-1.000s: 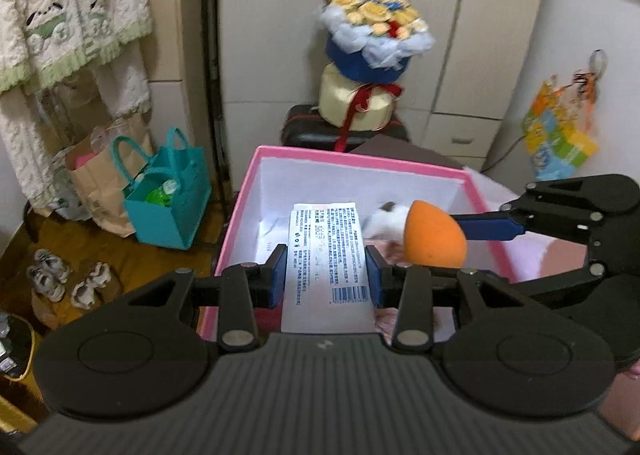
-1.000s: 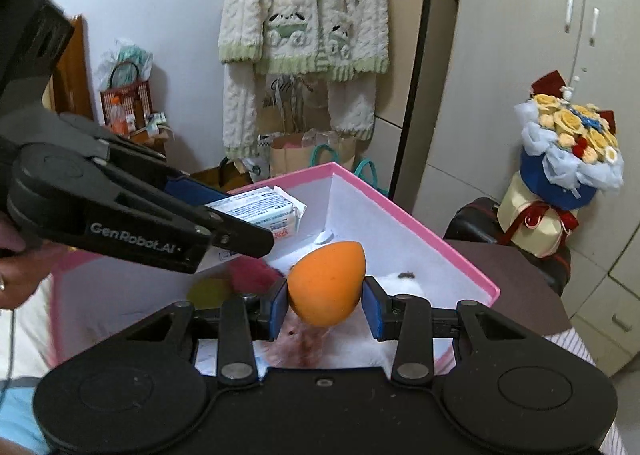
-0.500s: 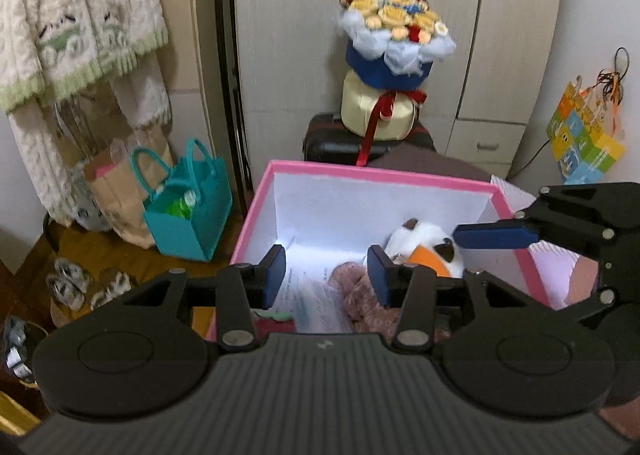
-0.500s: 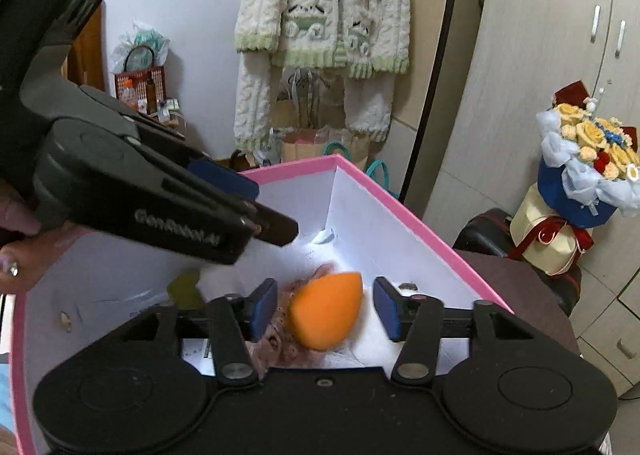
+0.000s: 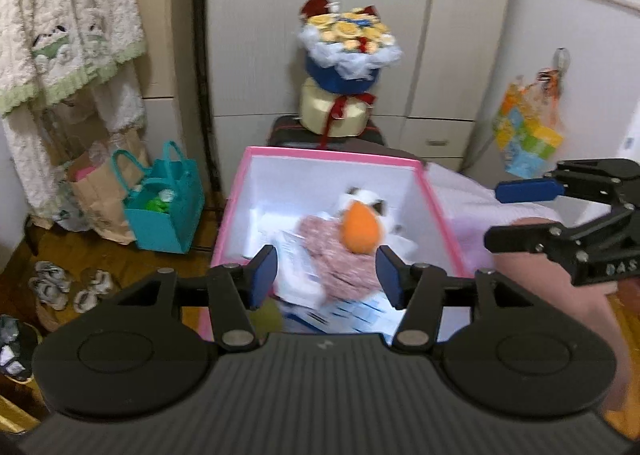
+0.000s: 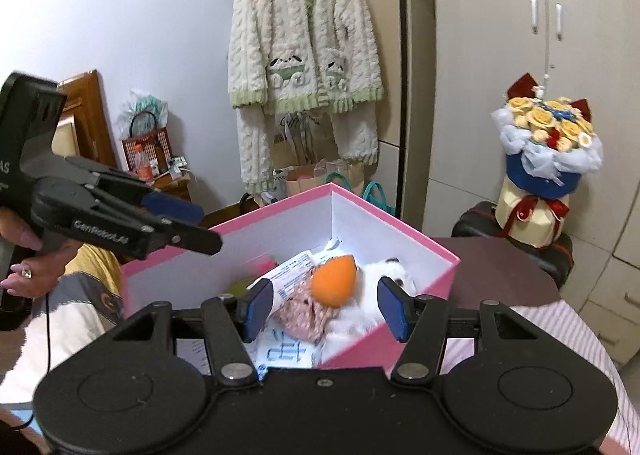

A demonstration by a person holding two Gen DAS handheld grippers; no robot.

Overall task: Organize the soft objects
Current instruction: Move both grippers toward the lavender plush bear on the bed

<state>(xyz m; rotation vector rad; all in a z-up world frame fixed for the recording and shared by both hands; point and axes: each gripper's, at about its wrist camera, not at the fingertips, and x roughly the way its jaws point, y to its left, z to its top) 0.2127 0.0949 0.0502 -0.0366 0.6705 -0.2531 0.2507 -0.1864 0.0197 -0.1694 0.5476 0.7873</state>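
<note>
Release step, just completed: the orange sponge (image 6: 334, 281) lies inside the pink box (image 6: 416, 245), on a pink floral cloth (image 6: 302, 309) beside a white plush toy (image 6: 378, 275). The right gripper (image 6: 326, 309) stands with jaws spread and empty; the left gripper (image 5: 326, 275) has just been opening, nothing between its jaws. The sponge's long axis runs slantwise, tip towards the box's far corner. Next move, as judged: fetching another soft item
</note>
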